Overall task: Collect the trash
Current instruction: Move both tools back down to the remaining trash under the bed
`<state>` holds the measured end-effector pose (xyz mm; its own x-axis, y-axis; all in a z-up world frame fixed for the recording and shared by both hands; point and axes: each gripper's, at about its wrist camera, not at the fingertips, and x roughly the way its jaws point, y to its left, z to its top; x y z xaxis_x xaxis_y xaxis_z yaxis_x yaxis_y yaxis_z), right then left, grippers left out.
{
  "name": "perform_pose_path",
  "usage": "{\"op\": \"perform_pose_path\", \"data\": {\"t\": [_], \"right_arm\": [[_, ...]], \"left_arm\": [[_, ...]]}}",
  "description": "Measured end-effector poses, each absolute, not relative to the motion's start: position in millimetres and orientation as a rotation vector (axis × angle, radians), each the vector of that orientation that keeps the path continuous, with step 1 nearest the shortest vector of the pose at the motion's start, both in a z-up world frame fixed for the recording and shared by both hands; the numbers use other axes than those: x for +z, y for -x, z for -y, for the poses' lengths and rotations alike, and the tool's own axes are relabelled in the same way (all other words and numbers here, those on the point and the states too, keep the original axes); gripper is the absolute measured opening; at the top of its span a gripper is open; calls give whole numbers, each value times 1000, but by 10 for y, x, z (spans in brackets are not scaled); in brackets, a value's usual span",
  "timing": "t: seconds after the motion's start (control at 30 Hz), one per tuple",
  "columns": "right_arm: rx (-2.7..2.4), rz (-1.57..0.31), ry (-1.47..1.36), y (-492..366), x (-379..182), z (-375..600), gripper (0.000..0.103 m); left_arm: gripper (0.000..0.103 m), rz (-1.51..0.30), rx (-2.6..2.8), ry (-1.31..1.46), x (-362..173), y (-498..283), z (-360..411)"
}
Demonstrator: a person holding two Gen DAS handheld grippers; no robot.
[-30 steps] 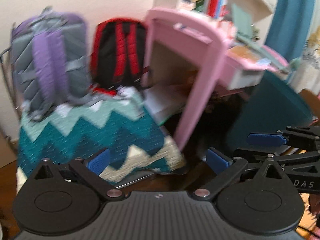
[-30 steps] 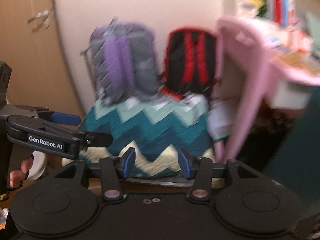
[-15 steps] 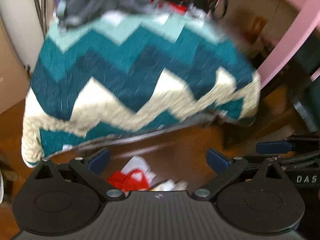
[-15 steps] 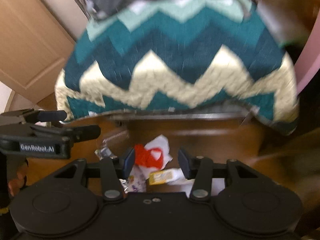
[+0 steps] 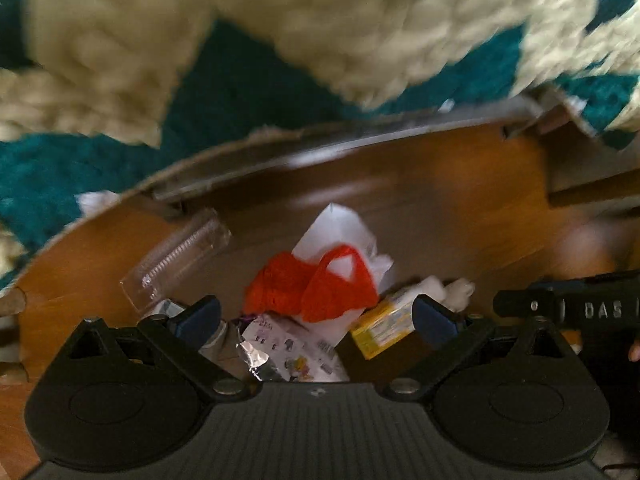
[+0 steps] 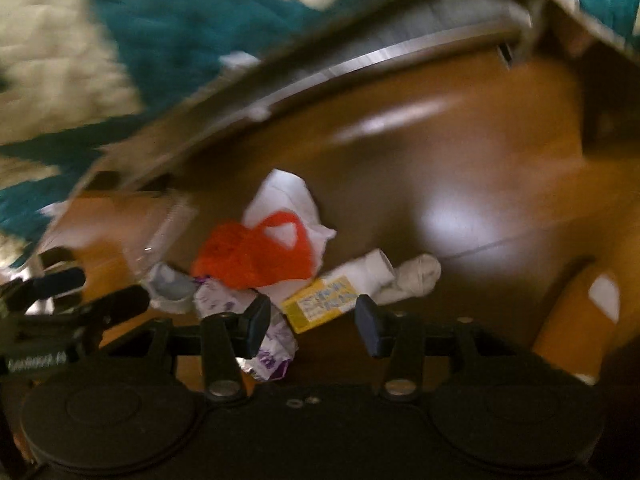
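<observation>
A pile of trash lies on the wooden floor under a blanket-covered bed. It holds a red mesh bag (image 5: 312,286) (image 6: 256,258), white paper (image 5: 340,228) (image 6: 286,196), a yellow box (image 5: 382,330) (image 6: 320,308), a clear plastic package (image 5: 176,258), a crumpled printed wrapper (image 5: 288,346) (image 6: 272,354) and white crumpled tissue (image 6: 416,276). My left gripper (image 5: 316,320) is open just above the pile. My right gripper (image 6: 310,322) is open over the yellow box. Both are empty.
A teal and cream zigzag blanket (image 5: 240,60) (image 6: 120,40) hangs over the bed's metal frame (image 6: 380,60) above the pile. The floor (image 6: 460,160) stretches right of the trash. An orange object (image 6: 576,316) stands at the right.
Both grippers have dropped from facing the backpacks and pink desk to close above the trash on the floor. Both stay open.
</observation>
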<state>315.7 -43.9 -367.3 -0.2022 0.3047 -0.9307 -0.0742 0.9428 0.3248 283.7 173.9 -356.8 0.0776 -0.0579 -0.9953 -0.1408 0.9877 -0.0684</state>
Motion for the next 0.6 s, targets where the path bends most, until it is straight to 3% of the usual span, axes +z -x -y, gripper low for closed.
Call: {"op": "perform_pose_path", "data": {"t": [0.33,0.6], "right_arm": [[200,-1898,-227,-3093,-4670,378,47],[71,-1976,-311,-3049,-5180,321,49]], "left_arm": [[102,-1589,-49,-14,-4524,-2826,-1590],[98,-1586,-106,-162,-4988,-2729,-1531]]}}
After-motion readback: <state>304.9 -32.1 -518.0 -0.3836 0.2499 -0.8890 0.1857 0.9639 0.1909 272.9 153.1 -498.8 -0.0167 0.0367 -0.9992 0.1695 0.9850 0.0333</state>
